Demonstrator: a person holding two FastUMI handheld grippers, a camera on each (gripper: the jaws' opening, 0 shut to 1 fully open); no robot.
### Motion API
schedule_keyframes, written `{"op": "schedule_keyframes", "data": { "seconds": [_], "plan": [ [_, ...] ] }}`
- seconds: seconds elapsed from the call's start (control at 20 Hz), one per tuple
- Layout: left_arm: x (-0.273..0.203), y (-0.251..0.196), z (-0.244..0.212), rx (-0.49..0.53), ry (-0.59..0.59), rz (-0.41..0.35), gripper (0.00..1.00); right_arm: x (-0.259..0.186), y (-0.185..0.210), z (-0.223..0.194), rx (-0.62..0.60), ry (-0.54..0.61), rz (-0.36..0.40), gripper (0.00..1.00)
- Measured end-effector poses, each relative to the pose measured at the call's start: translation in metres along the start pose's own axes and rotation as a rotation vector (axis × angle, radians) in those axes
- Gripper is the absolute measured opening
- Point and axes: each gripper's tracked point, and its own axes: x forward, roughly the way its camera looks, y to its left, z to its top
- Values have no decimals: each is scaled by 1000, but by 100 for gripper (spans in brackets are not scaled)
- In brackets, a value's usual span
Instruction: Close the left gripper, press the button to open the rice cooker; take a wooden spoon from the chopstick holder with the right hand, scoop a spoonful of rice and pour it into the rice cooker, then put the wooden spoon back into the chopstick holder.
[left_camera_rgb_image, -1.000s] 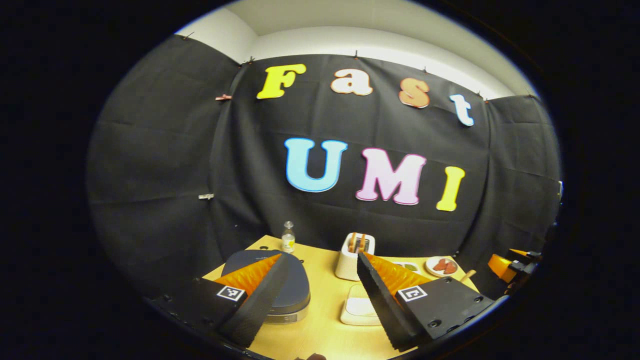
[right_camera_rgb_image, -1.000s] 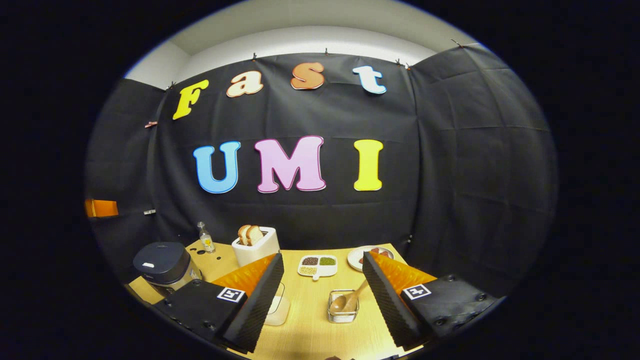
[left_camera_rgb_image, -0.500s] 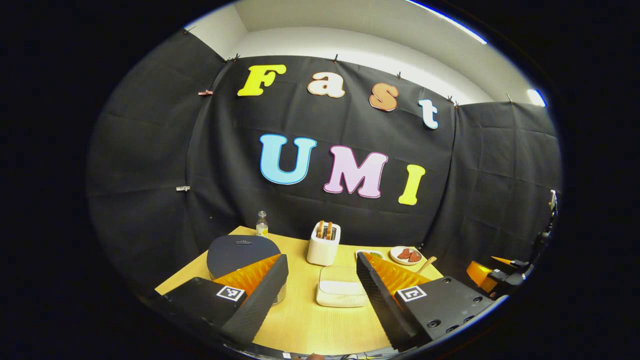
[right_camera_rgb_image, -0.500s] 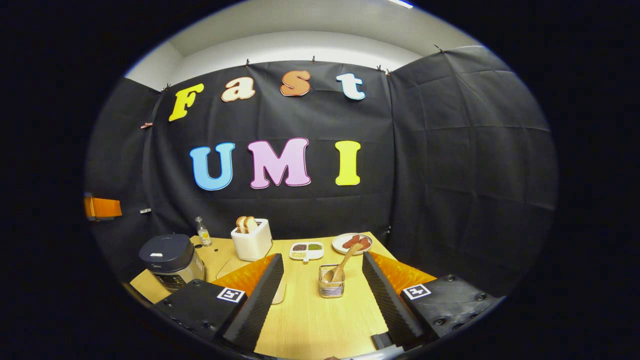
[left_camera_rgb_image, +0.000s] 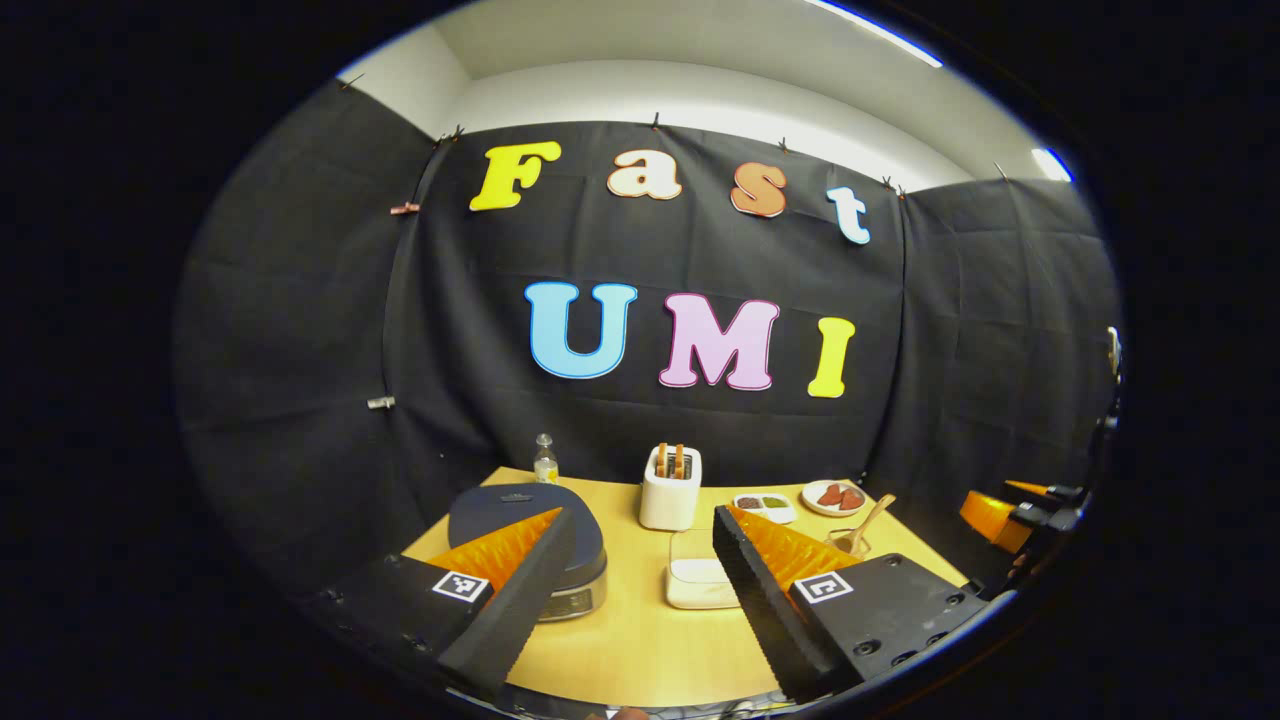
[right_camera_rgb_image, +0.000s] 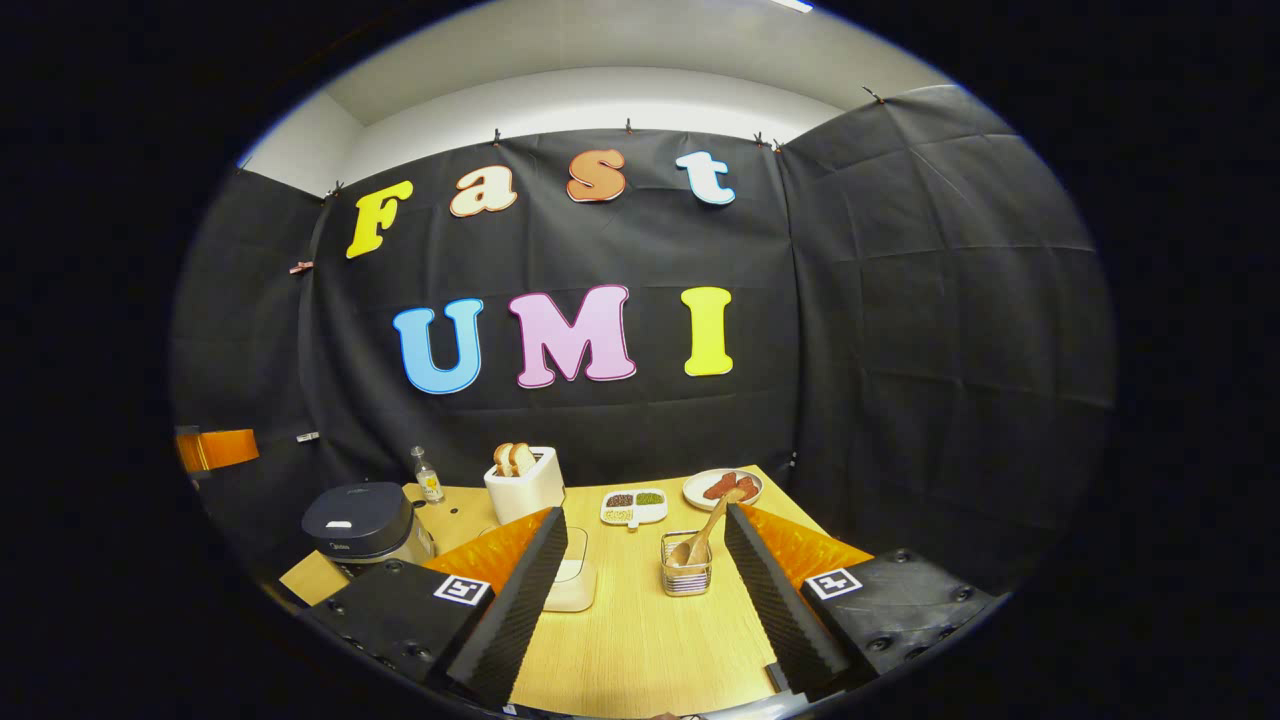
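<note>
In the left gripper view, your left gripper (left_camera_rgb_image: 640, 590) hangs above the near edge of the light wooden table (left_camera_rgb_image: 640, 650) with its jaws spread wide and nothing between them. The dark-lidded round rice cooker (left_camera_rgb_image: 530, 540) sits just beyond the left finger, lid down. It looks heavy and stable, so a firm press on its button should not shift it; the button is too small to locate here. A white two-slot toaster (left_camera_rgb_image: 671, 488) and a flat cream rectangular tray (left_camera_rgb_image: 695, 585) stand to the cooker's right, clear of the approach. In the right gripper view, your right gripper (right_camera_rgb_image: 645, 590) is likewise fully open and empty. The light wooden spoon (right_camera_rgb_image: 705, 530) leans in the small wire-mesh chopstick holder (right_camera_rgb_image: 686, 575), straight ahead between the fingers. The spoon is probably light, stiff and smooth: grip the upper handle, lift along its slant, and expect the light holder to tip or drag. A white divided dish of grains (right_camera_rgb_image: 633, 505) and a round plate (right_camera_rgb_image: 722, 488) lie behind it, near the handle tip.
</note>
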Motion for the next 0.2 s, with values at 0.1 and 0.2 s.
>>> {"op": "schedule_keyframes", "data": {
  "seconds": [0.1,0.2],
  "plan": [
    [1,2,-1,25,5,4,95,2,-3,0,2,0,-10,98],
    [5,3,-3,30,13,4,96,4,-2,1,13,0,-16,98]
  ]
}}
